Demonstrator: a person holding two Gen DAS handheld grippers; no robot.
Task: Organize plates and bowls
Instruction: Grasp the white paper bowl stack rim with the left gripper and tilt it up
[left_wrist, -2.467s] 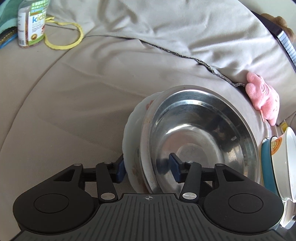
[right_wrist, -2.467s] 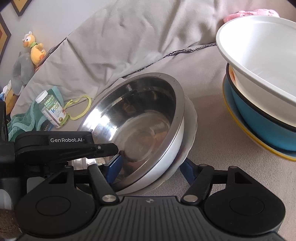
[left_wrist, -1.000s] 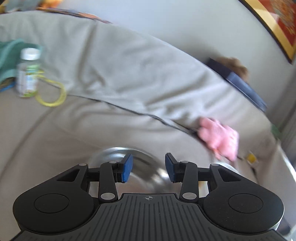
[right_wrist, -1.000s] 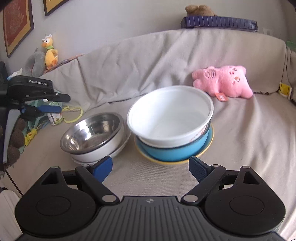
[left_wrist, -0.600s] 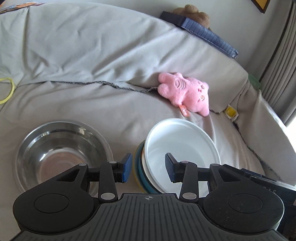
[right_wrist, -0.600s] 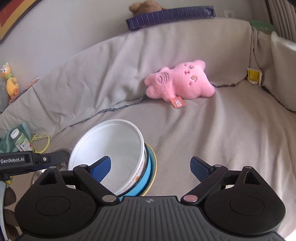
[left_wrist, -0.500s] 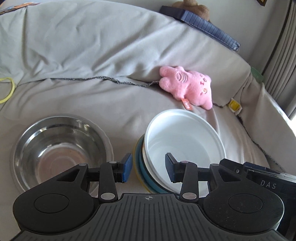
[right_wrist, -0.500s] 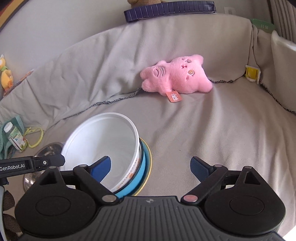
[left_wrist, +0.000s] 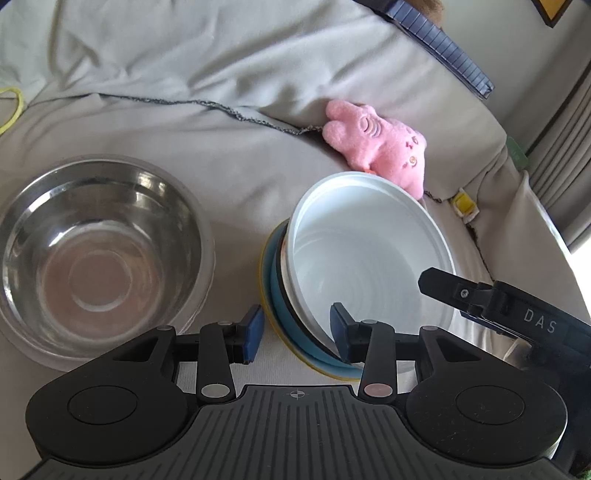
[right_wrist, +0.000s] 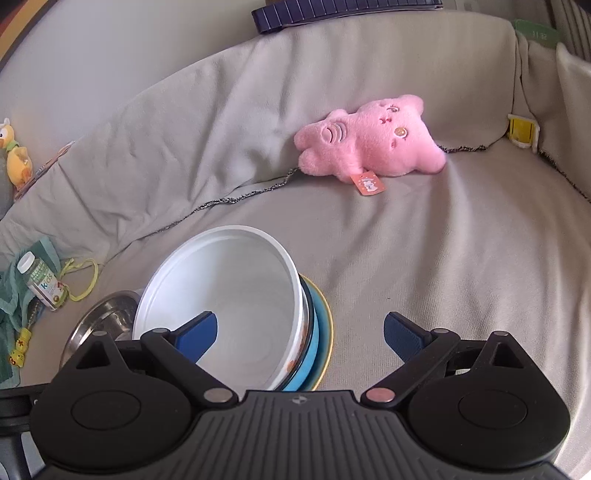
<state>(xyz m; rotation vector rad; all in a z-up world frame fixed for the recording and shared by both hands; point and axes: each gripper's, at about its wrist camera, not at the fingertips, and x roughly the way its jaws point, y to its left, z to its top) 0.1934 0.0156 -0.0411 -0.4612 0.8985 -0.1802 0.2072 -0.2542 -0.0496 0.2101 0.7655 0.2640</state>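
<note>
Looking along the left gripper, its jaws stand partly apart with the near rim of the white bowl and the blue bowl beneath it between the pads, nothing clamped. The steel bowl sits well to the left on the sofa.

From the right wrist, the right gripper has just been opening, jaws wide and empty. The white bowl lies ahead and leftward, its right rim between the pads, so both grippers look about equally near.
</note>
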